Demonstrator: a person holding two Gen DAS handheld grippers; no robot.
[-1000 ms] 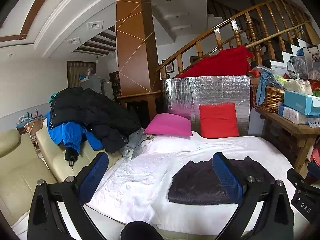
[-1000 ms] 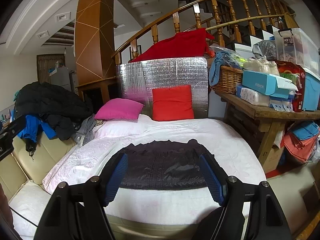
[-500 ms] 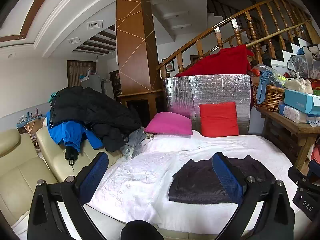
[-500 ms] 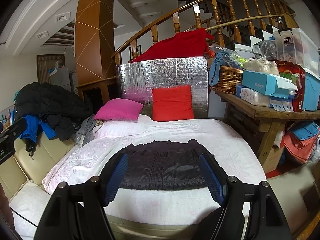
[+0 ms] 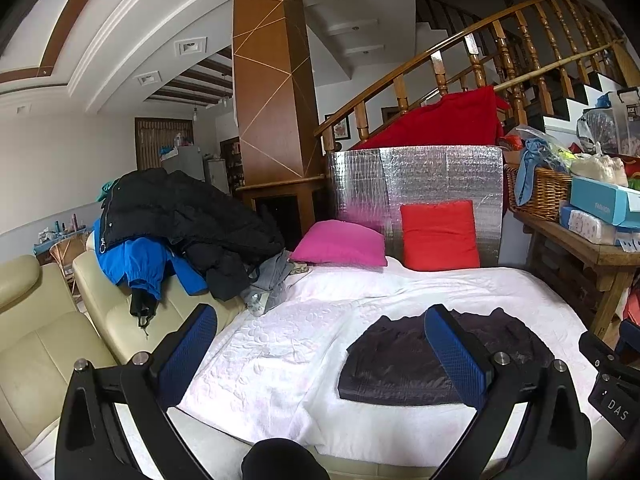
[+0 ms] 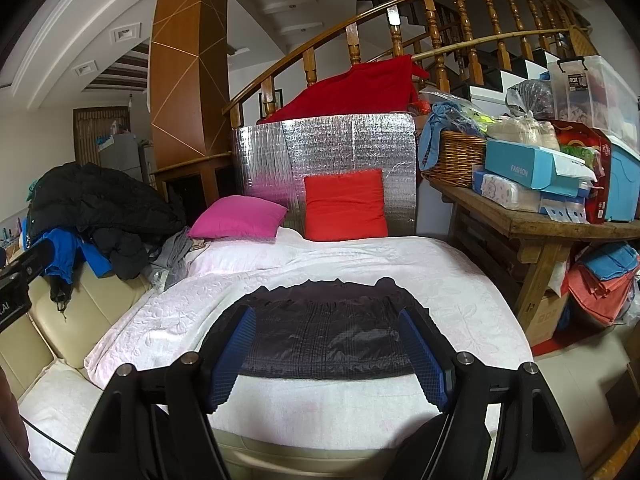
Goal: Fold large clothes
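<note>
A dark quilted garment [image 6: 326,330] lies folded into a flat rectangle on the white bedspread [image 6: 360,264], near its front edge; the left wrist view shows the garment [image 5: 400,364] to the right of centre. My right gripper [image 6: 326,352] hangs open in front of the garment, with nothing between its blue pads. Over the bed's near left side my left gripper [image 5: 320,356] is open and empty too. A pile of large clothes [image 5: 180,220], a black puffer jacket over a blue one, rests on the cream sofa [image 5: 44,332] to the left.
A pink cushion [image 5: 340,242] and a red cushion [image 5: 438,234] lean against a silver foil board [image 5: 416,184] at the head of the bed. A wooden table [image 6: 532,228] with a basket and boxes stands to the right. Folded towels [image 6: 604,280] lie under it.
</note>
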